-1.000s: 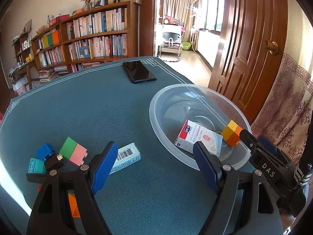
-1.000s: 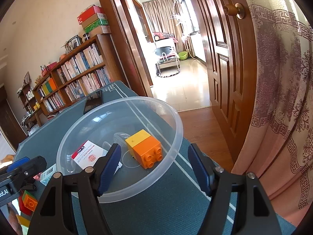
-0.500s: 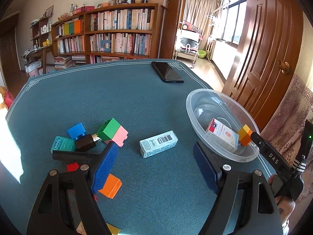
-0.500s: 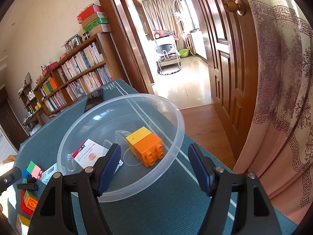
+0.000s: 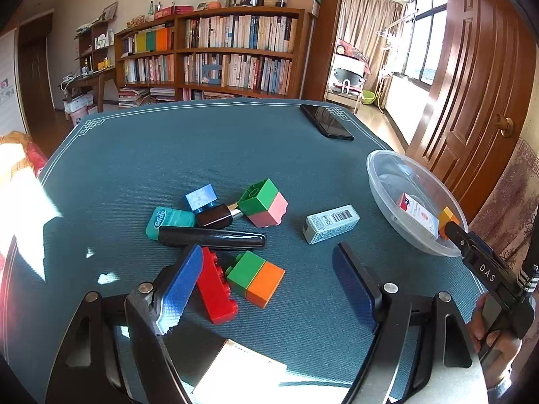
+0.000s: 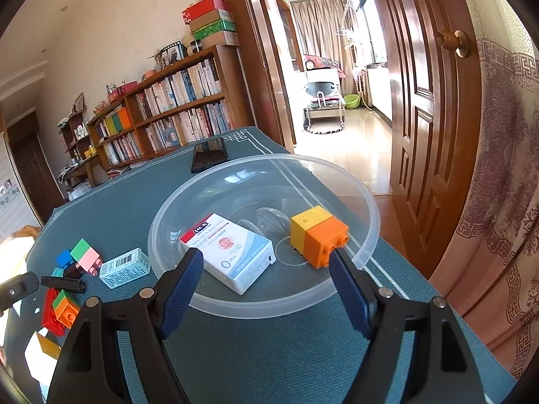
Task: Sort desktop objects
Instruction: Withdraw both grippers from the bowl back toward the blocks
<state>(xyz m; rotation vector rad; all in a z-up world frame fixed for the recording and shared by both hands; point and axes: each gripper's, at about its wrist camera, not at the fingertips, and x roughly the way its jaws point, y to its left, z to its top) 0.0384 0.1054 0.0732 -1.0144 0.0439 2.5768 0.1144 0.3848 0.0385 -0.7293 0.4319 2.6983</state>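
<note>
Hovering left gripper (image 5: pixel 267 282) wide, empty, over green-orange brick (image 5: pixel 256 277) beside red brick (image 5: pixel 215 289) | right gripper (image 6: pixel 266 281) opening, empty, at bowl (image 6: pixel 367 202) | I'd straddle the green-orange brick squarely, clear of red.

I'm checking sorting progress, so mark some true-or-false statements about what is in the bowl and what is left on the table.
1. The clear plastic bowl holds a yellow-and-orange toy brick. True.
2. The white baby-wash box lies on the table outside the bowl. False: it is inside the bowl.
3. The pale barcode box lies on the teal tablecloth. True.
4. The black smartphone is in the bowl. False: it lies at the table's far edge.
5. The left hand-held gripper clamps a red brick. False: open, nothing gripped.
</note>
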